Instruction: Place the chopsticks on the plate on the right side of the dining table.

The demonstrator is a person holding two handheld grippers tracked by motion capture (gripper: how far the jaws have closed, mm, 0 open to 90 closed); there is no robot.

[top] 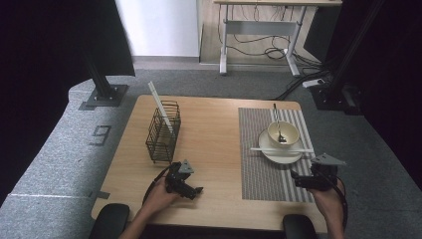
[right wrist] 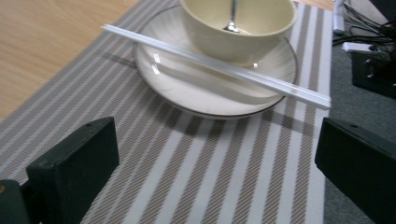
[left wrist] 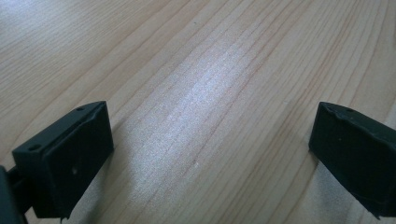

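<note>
Two sets of jaws, both wide and empty: left gripper [top: 198,190] low over the bare table [left wrist: 196,93], right gripper [top: 294,178] just short of the plate [right wrist: 163,79]. White chopstick [right wrist: 215,65] lying across the plate, beside the bowl [right wrist: 238,32]. Best withdrawn clear of its overhanging end, without nudging.

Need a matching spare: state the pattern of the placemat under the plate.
The placemat is woven in grey-brown and white stripes, clearest in the right gripper view.
</note>
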